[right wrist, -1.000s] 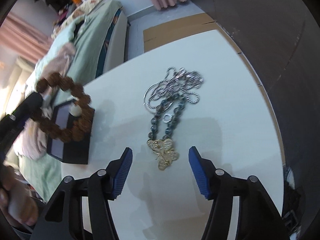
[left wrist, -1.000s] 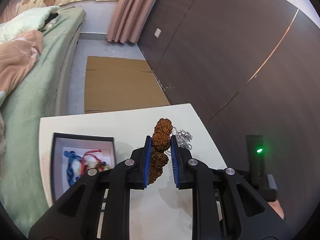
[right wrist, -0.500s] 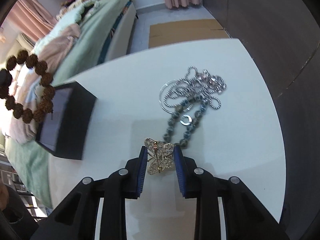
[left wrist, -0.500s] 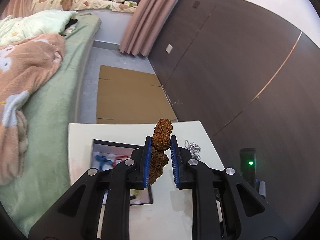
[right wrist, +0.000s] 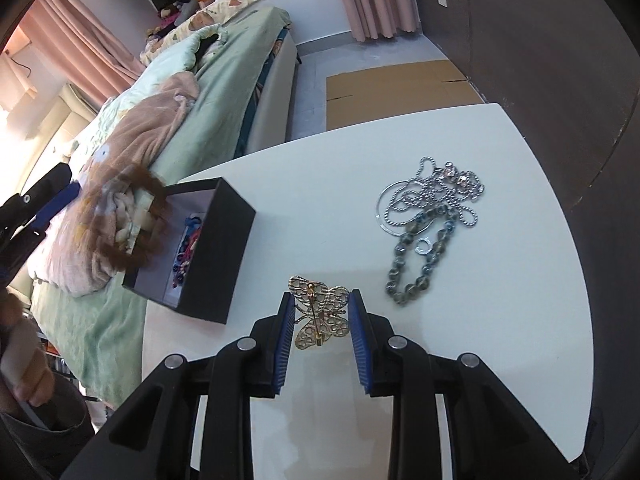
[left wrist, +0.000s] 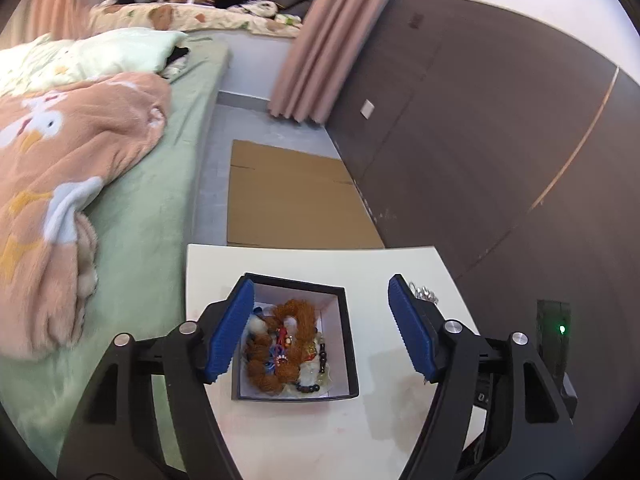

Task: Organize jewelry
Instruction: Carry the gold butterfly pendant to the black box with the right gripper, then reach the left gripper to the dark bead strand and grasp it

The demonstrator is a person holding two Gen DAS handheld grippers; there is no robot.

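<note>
My left gripper (left wrist: 322,292) hangs over the black jewelry box (left wrist: 345,344), and its jaws are opening with nothing between them. The brown bead bracelet (left wrist: 280,344) has left them and sits in the box on other colourful pieces; in the right wrist view the bracelet (right wrist: 132,220) is a blur at the box (right wrist: 216,256). My right gripper (right wrist: 320,299) is shut on a gold butterfly brooch (right wrist: 320,316), held just above the white table (right wrist: 480,340). A tangle of silver chains (right wrist: 432,196) and a dark bead bracelet (right wrist: 420,256) lie to the right.
A bed with green sheets and a pink blanket (left wrist: 60,184) runs along the table's left side. Flat cardboard (left wrist: 288,200) lies on the floor beyond the table. A dark panelled wall (left wrist: 480,140) closes the right. A person's hand (right wrist: 24,380) shows at lower left.
My left gripper moved over the box and opened, dropping the brown bracelet into it. My right gripper shut on the butterfly brooch and lifted it slightly.
</note>
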